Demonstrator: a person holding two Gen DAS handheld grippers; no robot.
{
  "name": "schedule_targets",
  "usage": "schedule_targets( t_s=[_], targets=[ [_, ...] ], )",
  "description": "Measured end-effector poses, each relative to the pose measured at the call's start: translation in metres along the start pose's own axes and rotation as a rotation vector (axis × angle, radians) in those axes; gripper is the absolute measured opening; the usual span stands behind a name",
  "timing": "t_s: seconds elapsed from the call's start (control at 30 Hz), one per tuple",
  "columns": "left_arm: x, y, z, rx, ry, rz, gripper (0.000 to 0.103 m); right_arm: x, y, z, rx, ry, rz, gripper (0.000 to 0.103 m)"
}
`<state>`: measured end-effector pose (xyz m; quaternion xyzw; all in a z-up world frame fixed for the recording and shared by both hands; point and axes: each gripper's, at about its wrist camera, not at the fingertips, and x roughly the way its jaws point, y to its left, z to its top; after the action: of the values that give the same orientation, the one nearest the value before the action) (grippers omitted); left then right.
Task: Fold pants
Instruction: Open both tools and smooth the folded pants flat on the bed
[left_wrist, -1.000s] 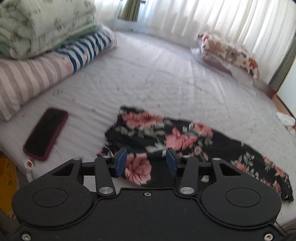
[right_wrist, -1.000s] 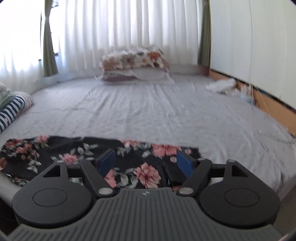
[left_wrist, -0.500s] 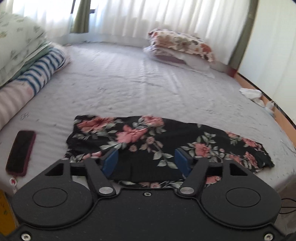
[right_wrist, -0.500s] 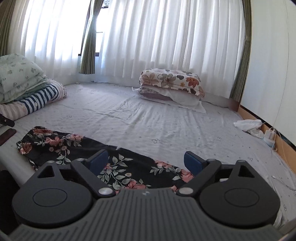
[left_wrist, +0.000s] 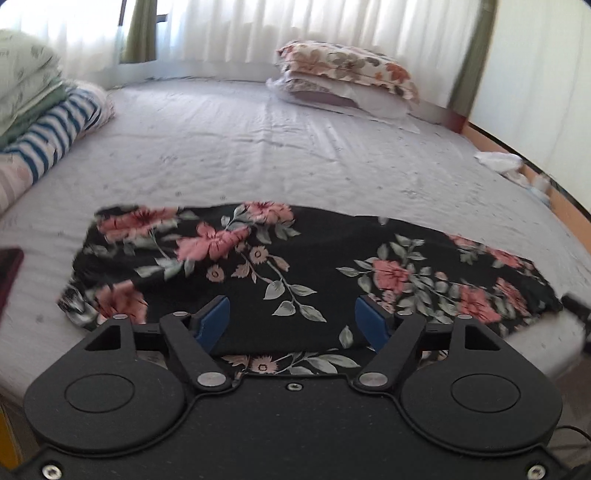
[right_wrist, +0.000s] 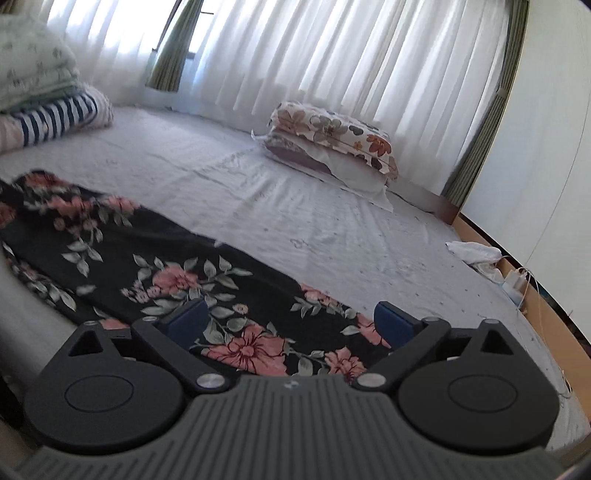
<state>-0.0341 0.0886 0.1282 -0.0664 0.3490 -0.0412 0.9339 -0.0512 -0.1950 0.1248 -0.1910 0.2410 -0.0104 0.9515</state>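
Black pants with pink flowers (left_wrist: 295, 266) lie flat and lengthwise along the near edge of the bed; they also show in the right wrist view (right_wrist: 155, 266). My left gripper (left_wrist: 293, 325) is open and empty, hovering above the pants' near edge around their middle. My right gripper (right_wrist: 291, 323) is open and empty, hovering over the right end of the pants. Part of the pants' near edge is hidden behind each gripper body.
The grey bed sheet (left_wrist: 277, 147) stretches far behind the pants. Stacked floral pillows (left_wrist: 343, 81) lie at the back. Folded bedding with blue stripes (left_wrist: 44, 125) is piled at the left. A dark phone (left_wrist: 9, 277) lies at the left edge. White cloth and a charger (right_wrist: 491, 262) sit by the right wall.
Both grippers have opened wider and drawn back from the pants. The left view has swung to the right, so the phone has slid to the frame edge. The pants lie still.
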Motion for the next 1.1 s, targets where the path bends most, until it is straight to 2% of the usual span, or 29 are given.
schedule_targets(
  t_s=[0.1, 0.2, 0.37, 0.47, 0.6, 0.73, 0.8, 0.9, 1.0, 1.1],
  targets=[
    [0.046, -0.003, -0.013, -0.033, 0.034, 0.058, 0.072, 0.042, 0.042, -0.018, -0.020, 0.013, 0.016, 0.095],
    [0.083, -0.003, -0.027, -0.045, 0.125, 0.088, 0.065, 0.072, 0.078, -0.027, -0.076, 0.041, 0.041, 0.093],
    [0.103, -0.002, -0.043, -0.068, 0.184, 0.091, 0.067, 0.100, 0.106, -0.035, -0.119, 0.100, 0.076, 0.092],
    [0.106, -0.003, -0.044, -0.046, 0.175, 0.109, 0.072, 0.112, 0.114, -0.036, -0.156, 0.122, 0.077, 0.090],
    [0.110, -0.003, -0.042, -0.024, 0.160, 0.125, 0.076, 0.119, 0.121, -0.035, -0.192, 0.098, 0.057, 0.089],
    [0.112, 0.003, -0.039, -0.029, 0.140, 0.151, 0.076, 0.122, 0.124, -0.033, -0.181, 0.070, 0.028, 0.073],
    [0.112, 0.007, -0.038, -0.036, 0.133, 0.172, 0.076, 0.120, 0.127, -0.034, -0.182, 0.060, 0.047, 0.067],
    [0.113, 0.015, -0.038, -0.043, 0.131, 0.194, 0.076, 0.112, 0.135, -0.040, -0.203, 0.038, 0.082, 0.066],
    [0.112, 0.020, -0.037, -0.056, 0.128, 0.202, 0.076, 0.117, 0.143, -0.043, -0.238, 0.006, 0.061, 0.066],
    [0.107, 0.029, -0.034, -0.103, 0.112, 0.185, 0.076, 0.126, 0.144, -0.038, -0.220, -0.013, 0.057, 0.066]
  ],
)
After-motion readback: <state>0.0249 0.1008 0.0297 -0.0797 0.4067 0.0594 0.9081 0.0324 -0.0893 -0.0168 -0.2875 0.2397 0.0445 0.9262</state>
